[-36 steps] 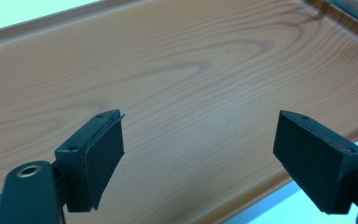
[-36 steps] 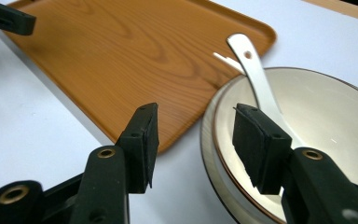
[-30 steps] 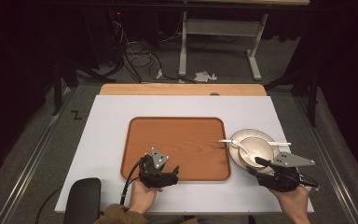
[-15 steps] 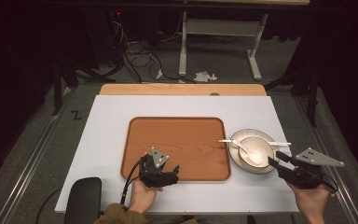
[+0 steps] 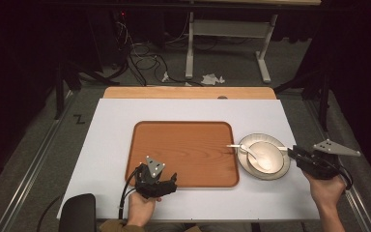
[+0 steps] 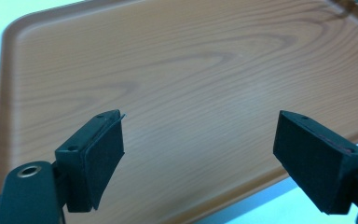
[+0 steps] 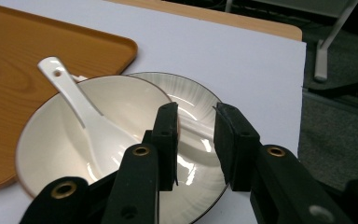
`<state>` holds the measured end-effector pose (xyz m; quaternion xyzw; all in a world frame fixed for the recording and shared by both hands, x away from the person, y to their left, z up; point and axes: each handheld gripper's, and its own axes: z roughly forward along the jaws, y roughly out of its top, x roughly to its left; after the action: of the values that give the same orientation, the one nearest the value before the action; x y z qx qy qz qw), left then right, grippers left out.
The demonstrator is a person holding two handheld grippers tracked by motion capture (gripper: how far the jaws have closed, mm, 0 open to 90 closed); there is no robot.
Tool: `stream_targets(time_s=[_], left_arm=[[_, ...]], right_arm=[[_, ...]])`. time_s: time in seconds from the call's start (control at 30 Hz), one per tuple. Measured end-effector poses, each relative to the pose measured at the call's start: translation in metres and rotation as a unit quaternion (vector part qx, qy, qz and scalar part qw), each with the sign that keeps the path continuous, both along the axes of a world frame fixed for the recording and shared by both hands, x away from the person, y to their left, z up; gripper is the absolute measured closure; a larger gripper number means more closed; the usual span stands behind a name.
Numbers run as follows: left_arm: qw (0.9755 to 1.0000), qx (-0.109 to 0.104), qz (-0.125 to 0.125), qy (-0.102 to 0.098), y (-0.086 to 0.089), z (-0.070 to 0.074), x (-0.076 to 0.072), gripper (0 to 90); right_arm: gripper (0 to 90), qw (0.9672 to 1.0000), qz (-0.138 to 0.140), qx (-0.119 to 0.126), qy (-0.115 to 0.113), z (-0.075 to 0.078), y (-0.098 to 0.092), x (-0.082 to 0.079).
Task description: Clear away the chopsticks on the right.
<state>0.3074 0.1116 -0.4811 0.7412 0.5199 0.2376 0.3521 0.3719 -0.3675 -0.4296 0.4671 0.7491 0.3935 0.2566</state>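
A white table carries a wooden tray at its middle. Just off the tray's right edge, near the table's right edge, sits a plate with a bowl on it, and a white spoon lies in the bowl. The left gripper hovers over the tray's near edge, jaws wide with nothing between them. The right gripper points at the plate's right rim; its jaws have just been closing and stand narrow around a white handle (whether the pads touch it I cannot tell).

Black left gripper, grey three-cornered plate, trailing cable, brass-ringed screws
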Motion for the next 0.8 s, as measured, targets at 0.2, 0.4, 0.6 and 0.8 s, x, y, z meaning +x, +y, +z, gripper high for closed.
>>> stream_targets(time_s=[0.2, 0.4, 0.6, 0.8], left_arm=[[0.9997, 0.001, 0.023, 0.007, 0.009, -0.001, -0.007, 16.5], [0.9988, -0.001, 0.049, 0.006, 0.018, -0.001, -0.015, 16.4], [0.9982, 0.0, 0.06, 0.007, 0.023, -0.001, -0.019, 16.5], [0.9981, 0.001, 0.062, 0.009, 0.023, -0.002, -0.02, 16.5]], right_arm=[[69.4, 0.9996, 0.002, 0.011, 0.027, -0.007, -0.006, 0.025], [71.0, 0.9985, -0.001, -0.009, 0.053, -0.017, -0.007, 0.051], [70.9, 0.9951, 0.015, -0.017, 0.096, -0.026, -0.006, 0.067], [69.9, 0.9922, 0.018, -0.034, 0.118, -0.031, -0.002, 0.076]])
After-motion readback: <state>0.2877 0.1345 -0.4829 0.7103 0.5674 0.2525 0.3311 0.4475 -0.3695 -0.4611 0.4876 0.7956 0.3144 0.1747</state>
